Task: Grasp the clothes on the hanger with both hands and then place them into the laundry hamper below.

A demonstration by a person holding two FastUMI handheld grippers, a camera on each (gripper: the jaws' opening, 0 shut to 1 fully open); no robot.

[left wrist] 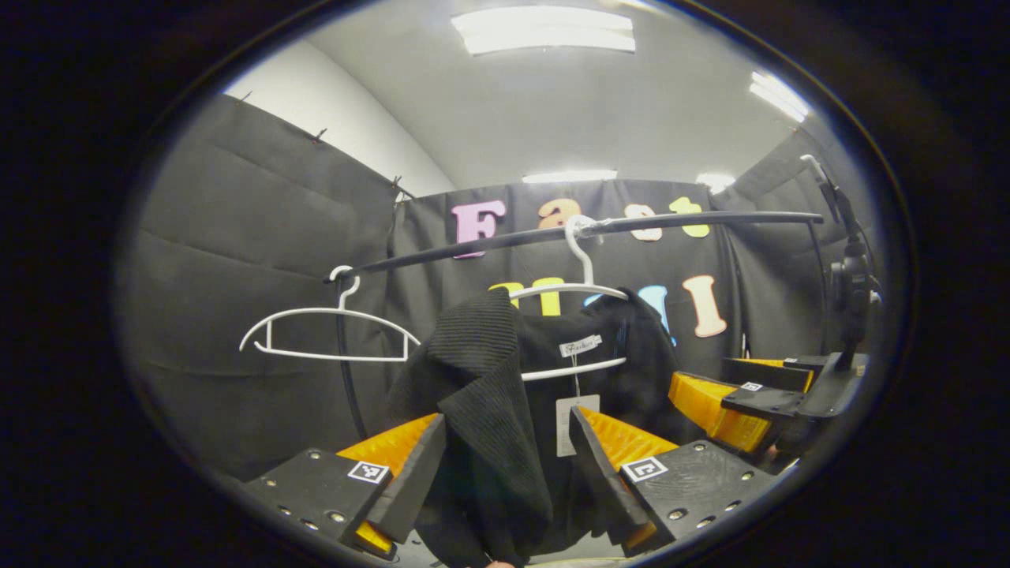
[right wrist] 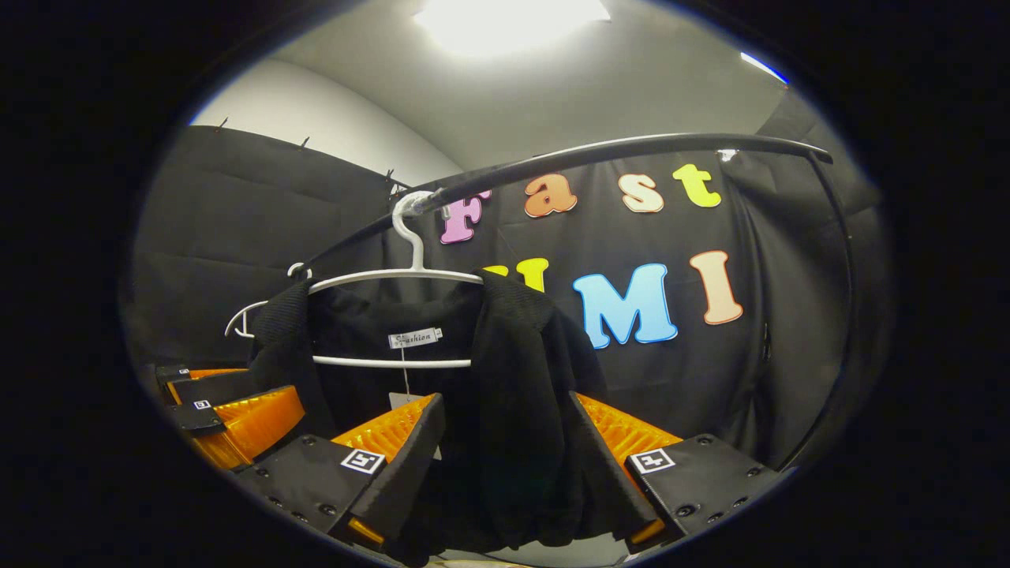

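A black knit garment (left wrist: 489,371) hangs on a white hanger (left wrist: 580,292) from a black rail (left wrist: 552,233). In the left gripper view, my left gripper (left wrist: 505,442) is open, its fingers wide apart on either side of the garment's folded shoulder. The right gripper (left wrist: 714,386) shows farther right, at the garment's other side. In the right gripper view, my right gripper (right wrist: 505,426) is also open, straddling the garment (right wrist: 513,355) below the hanger (right wrist: 394,276). The left gripper (right wrist: 252,386) sits at the left by the other shoulder.
An empty white hanger (left wrist: 327,331) hangs on the same rail, left of the garment. A white tag (left wrist: 576,414) dangles from the collar. A camera stand (left wrist: 848,276) rises at the right. Black cloth walls close in on all sides.
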